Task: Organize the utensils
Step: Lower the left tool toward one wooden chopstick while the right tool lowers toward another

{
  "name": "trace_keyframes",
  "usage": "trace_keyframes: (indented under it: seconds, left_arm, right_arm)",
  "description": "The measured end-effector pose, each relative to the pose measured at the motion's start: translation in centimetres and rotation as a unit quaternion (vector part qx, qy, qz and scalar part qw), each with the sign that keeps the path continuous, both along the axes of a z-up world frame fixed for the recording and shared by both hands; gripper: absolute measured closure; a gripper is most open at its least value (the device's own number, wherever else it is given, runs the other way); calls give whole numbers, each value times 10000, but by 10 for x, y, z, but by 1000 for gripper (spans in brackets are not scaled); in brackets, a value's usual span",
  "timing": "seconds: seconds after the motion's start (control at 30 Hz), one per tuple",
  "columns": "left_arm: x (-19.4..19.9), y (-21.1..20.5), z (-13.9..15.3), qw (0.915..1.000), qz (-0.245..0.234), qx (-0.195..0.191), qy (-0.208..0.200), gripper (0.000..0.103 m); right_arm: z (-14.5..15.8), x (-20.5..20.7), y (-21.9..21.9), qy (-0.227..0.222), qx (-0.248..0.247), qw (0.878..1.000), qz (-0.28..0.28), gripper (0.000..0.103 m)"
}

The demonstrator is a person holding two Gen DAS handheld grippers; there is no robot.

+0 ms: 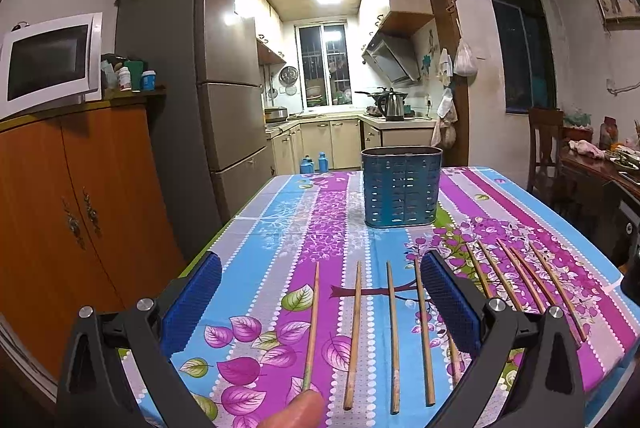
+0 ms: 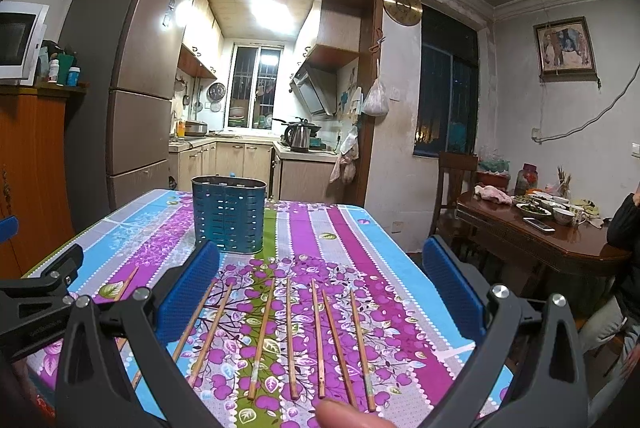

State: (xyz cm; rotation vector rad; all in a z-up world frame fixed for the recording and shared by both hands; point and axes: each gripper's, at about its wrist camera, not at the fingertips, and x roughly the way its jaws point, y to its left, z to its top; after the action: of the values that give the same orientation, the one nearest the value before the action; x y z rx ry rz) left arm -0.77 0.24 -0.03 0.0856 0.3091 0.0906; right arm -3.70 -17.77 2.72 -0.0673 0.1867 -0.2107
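Observation:
Several wooden chopsticks (image 1: 394,336) lie side by side on the floral tablecloth (image 1: 280,228), pointing away from me. More chopsticks (image 2: 290,340) show in the right wrist view. A blue slotted utensil holder (image 1: 401,187) stands upright farther back; the right wrist view has this holder (image 2: 228,214) at left centre. My left gripper (image 1: 322,302) is open above the left group of chopsticks, holding nothing. My right gripper (image 2: 322,298) is open above the right group, also holding nothing. A fingertip (image 1: 296,412) shows at the bottom edge.
An orange wooden cabinet (image 1: 80,208) with a microwave (image 1: 50,64) stands left of the table, beside a tall fridge (image 1: 224,108). A dark wooden table (image 2: 560,232) with dishes and a chair (image 2: 454,188) stands at right. A seated person's sleeve (image 2: 624,224) is at far right.

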Motion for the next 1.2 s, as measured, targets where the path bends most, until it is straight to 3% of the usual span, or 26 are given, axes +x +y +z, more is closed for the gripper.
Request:
trace_keyframes:
  seconds: [0.33, 0.53, 0.7, 0.83, 0.93, 1.03, 1.13, 1.2]
  left_arm:
    - [2, 3, -1, 9998, -153, 0, 99, 3]
    - [4, 60, 7, 9981, -318, -411, 338, 3]
    - [3, 115, 6, 9943, -210, -825, 646, 3]
    - [-8, 122, -8, 9864, -884, -976, 987, 3]
    - [-16, 109, -26, 9827, -1213, -798, 1149, 11]
    - [-15, 94, -54, 9748, -1427, -812, 1511, 18]
    - [-12, 84, -77, 9649, -1605, -946, 1850, 32]
    - [-9, 72, -90, 9631, -1678, -756, 1965, 39]
  right_arm:
    - [-3, 2, -5, 31, -19, 10000, -56, 5]
    - [-6, 0, -41, 170, 9, 9996, -244, 5]
    - [-20, 2, -89, 671, 164, 9964, -496, 5]
    - [-37, 5, -115, 1308, 342, 9895, -514, 5]
    - [-52, 5, -123, 1771, 533, 9822, -336, 5]
    - [-64, -2, -118, 1929, 555, 9796, -127, 5]
    - [-72, -7, -109, 2023, 718, 9763, 274, 5]
    - [-80, -6, -103, 2226, 814, 9703, 490, 5]
